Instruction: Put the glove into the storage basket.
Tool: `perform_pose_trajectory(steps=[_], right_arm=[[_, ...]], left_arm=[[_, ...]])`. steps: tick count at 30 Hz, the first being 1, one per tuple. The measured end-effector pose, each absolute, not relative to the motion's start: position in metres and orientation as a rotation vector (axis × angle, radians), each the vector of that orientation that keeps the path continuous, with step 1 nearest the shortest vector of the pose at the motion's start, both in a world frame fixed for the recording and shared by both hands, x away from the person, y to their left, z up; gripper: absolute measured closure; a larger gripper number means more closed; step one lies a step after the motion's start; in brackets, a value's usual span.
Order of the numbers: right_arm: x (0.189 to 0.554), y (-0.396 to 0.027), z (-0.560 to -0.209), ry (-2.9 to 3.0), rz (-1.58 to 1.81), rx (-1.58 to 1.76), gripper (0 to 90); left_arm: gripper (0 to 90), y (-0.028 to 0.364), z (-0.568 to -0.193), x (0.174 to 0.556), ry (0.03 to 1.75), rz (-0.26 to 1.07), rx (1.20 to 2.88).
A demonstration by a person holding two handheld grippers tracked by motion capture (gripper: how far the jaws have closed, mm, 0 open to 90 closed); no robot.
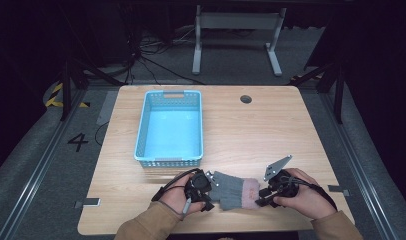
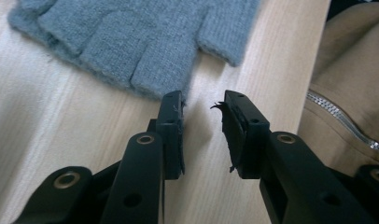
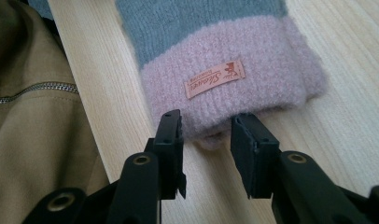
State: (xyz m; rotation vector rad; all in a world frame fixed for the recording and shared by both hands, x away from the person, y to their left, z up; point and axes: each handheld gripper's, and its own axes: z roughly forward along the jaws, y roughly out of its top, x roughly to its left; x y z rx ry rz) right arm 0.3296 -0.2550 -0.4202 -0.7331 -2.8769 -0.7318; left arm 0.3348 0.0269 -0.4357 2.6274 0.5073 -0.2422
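Two hands come in over the near table edge, each with a gripper, and a glove (image 1: 234, 192) lies flat between them on the table (image 1: 271, 130). Its grey finger end points left and its pink cuff (image 3: 234, 88) points right, so each gripper faces one end; that layout reads as a two-ended pick-up, probably toward the basket (image 1: 169, 127) that stands on the far left of the table, well apart from the glove.

On the left, the left gripper (image 2: 204, 123) has its jaws part open with bare wood showing between them. The glove's fingertips (image 2: 152, 81) lie just beyond the jaw tips; one pad sits right at the fuzzy edge of a fingertip, though I cannot tell if it touches. Nothing is gripped there.

On the right, the right gripper (image 3: 206, 135) also stands part open, jaws straddling the near corner of the cuff. A fold of pink knit bulges into the gap, yet the pads do not look pressed on it. A small tan label (image 3: 214, 79) sits on the cuff just beyond the jaws.

By my judgement both jaws need to close on their ends before any lift.
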Motion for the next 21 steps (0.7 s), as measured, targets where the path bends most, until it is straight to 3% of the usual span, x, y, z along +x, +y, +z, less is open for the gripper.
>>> perform_pose_trajectory(steps=[8,15,21], right_arm=[[0.3296,-0.2542,-0.4201,-2.877,-0.737,-0.733,64.9],[0.329,-0.253,-0.4197,-2.883,-0.737,-0.734,66.0],[0.329,-0.2519,-0.4189,-2.905,-0.721,-0.692,75.4]], left_arm=[[71.7,0.035,-0.4344,0.341,0.645,-0.184,2.582],[81.2,0.0294,-0.4384,0.3429,0.65,-0.168,2.603],[89.1,0.0284,-0.437,0.3426,0.636,-0.148,2.603]])
